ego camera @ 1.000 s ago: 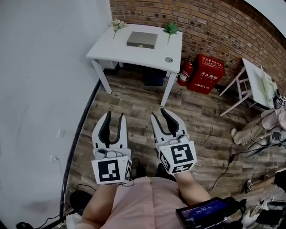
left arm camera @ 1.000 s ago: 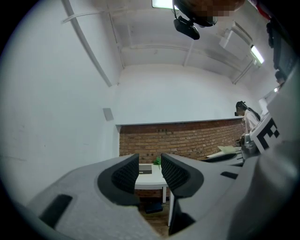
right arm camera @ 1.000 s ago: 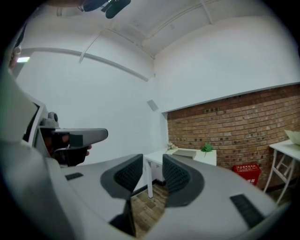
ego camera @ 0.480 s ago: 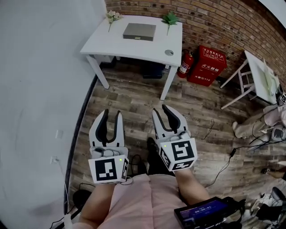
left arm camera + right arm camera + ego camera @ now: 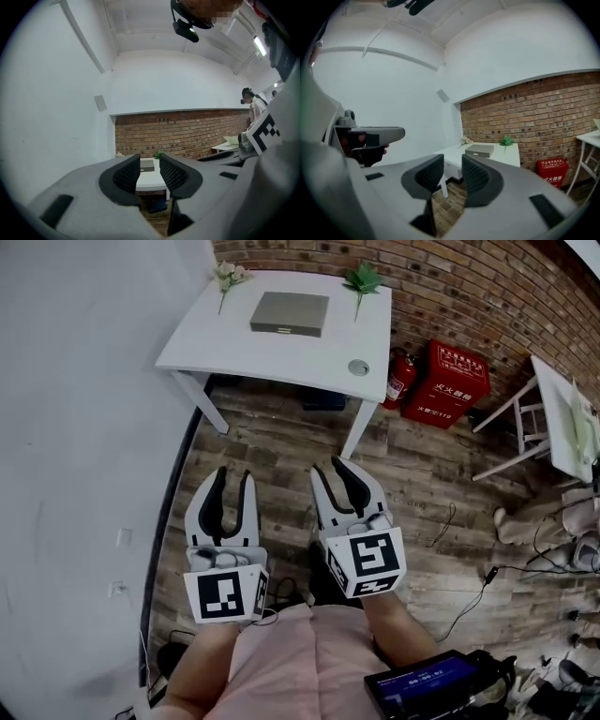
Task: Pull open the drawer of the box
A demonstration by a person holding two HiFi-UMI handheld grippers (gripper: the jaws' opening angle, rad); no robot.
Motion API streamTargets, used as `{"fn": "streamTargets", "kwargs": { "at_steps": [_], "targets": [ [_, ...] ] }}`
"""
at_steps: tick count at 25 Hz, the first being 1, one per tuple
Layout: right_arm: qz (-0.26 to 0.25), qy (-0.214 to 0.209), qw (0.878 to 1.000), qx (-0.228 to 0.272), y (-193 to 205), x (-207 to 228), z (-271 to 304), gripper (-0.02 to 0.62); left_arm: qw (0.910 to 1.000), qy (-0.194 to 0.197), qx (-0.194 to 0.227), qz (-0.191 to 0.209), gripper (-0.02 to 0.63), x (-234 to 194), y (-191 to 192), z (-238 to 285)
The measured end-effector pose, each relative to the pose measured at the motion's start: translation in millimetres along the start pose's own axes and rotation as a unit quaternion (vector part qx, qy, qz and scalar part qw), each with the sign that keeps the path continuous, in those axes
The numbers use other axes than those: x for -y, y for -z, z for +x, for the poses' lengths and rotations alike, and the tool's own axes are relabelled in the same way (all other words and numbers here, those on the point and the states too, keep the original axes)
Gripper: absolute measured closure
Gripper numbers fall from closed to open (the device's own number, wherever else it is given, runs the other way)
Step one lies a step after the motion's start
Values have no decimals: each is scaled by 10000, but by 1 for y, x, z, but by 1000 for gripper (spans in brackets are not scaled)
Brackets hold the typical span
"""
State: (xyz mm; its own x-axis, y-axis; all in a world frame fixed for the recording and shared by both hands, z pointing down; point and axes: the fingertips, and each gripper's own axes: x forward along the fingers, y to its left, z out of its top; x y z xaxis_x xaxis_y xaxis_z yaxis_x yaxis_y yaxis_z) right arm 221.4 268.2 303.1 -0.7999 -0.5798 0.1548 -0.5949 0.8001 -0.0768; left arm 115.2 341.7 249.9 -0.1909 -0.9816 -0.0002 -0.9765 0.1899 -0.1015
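Note:
A flat grey box (image 5: 290, 313) lies on the white table (image 5: 281, 352) against the brick wall, well ahead of both grippers. My left gripper (image 5: 233, 474) and right gripper (image 5: 331, 467) are held side by side above the wooden floor, short of the table. Both pairs of jaws are closing slightly, with nothing between them. In the left gripper view, the box (image 5: 147, 165) shows far off between the pads of the left gripper (image 5: 150, 159). The right gripper (image 5: 453, 162) points toward the table, and the box (image 5: 479, 150) sits to the right of its jaws.
White flowers (image 5: 225, 276) and a green plant (image 5: 364, 279) stand at the table's back corners. A fire extinguisher (image 5: 401, 379) and a red cabinet (image 5: 448, 382) sit right of the table. Another white table (image 5: 567, 418) and cables (image 5: 469, 592) are at the right.
The view has moved toward the table, which now looks larger and nearer. Both grippers stay side by side, and their jaws have narrowed a little.

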Motion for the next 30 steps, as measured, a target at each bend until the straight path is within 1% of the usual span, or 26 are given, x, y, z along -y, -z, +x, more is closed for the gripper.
{"fn": "streamTargets", "kwargs": {
  "at_steps": [5,9,13,18,24,30],
  "targets": [
    [-25,-111,9999,37,-11,31,36,476,9999,-91,53,77,482,1,-6,46],
    [-67,-129,9998,132,-23,53,55,480,9997,-141,155,88,482,4,-13,71],
    [-90,-199,9996,179,-31,61,76,482,9995,-192,200,142,483,-1,-16,89],
    [-123,-276,9995,119,-29,65,100,482,9994,-271,189,123,483,-14,-10,110],
    [-99,-220,9997,-70,-20,72,137,482,9997,-246,42,16,485,-36,8,141],
    [-16,-10,9997,-252,-12,77,192,482,9998,-157,-69,-120,491,-78,29,186]
  ]
}}
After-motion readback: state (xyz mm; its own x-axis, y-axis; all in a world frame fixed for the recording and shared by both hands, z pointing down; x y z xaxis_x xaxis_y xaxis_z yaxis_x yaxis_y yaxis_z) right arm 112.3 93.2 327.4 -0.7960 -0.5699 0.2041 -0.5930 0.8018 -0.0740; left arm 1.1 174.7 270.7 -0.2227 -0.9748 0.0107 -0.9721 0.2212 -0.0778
